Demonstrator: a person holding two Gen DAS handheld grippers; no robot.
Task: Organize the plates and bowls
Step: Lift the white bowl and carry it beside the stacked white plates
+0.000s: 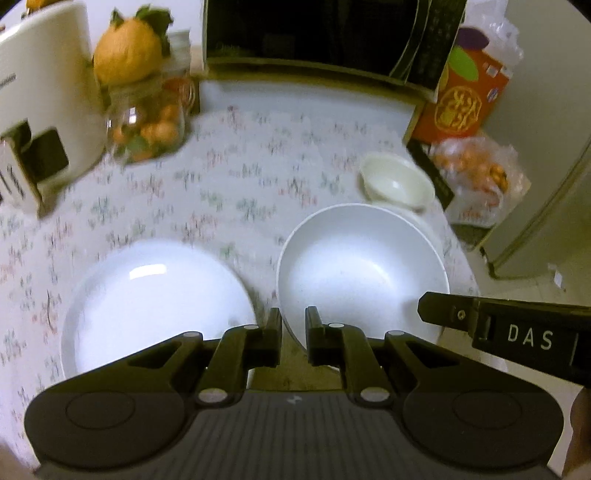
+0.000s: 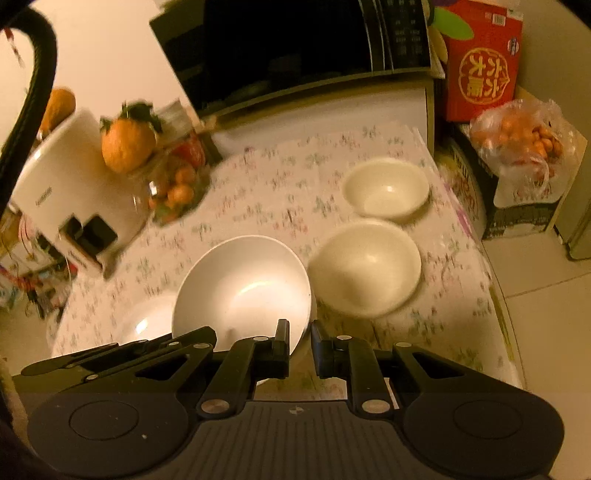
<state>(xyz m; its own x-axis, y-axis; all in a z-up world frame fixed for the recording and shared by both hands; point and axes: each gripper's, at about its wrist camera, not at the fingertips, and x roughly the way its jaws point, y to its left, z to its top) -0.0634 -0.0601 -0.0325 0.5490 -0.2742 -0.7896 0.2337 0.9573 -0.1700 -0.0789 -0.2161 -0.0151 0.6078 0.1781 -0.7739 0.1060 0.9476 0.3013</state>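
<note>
Floral cloth covers the surface (image 1: 240,177), which is crowded at the back by a dark microwave (image 1: 314,29), a white appliance (image 1: 44,74) and a jar of oranges (image 1: 147,125).

Largest of the dishes is the plate (image 1: 155,295), lying flat at the near left edge. Just to its right is the big bowl (image 1: 362,273), upright and empty; in the right wrist view it overlaps the plate's edge, though whether the two touch cannot be told. Next in size is the mid bowl (image 2: 365,266), just right of the big bowl and blurred. Smallest is the small bowl (image 2: 386,190), just behind the mid bowl near the far right edge.

Left tongs (image 1: 293,332) are parted by a narrow gap and hold nothing; the near-left rim of the big bowl sits right at that gap, with the plate to the left of it. Right tongs (image 2: 299,345) show the same narrow gap, also empty, poised over the big bowl's near-right rim, with the mid bowl ahead and to the right.

Stacking likely turns on the big bowl: its near rim lies directly ahead of both tongs, low and close. Being round, it offers no long axis, so any rim point would serve. Both smaller bowls lie on the right side, nearer the right tongs.
</note>
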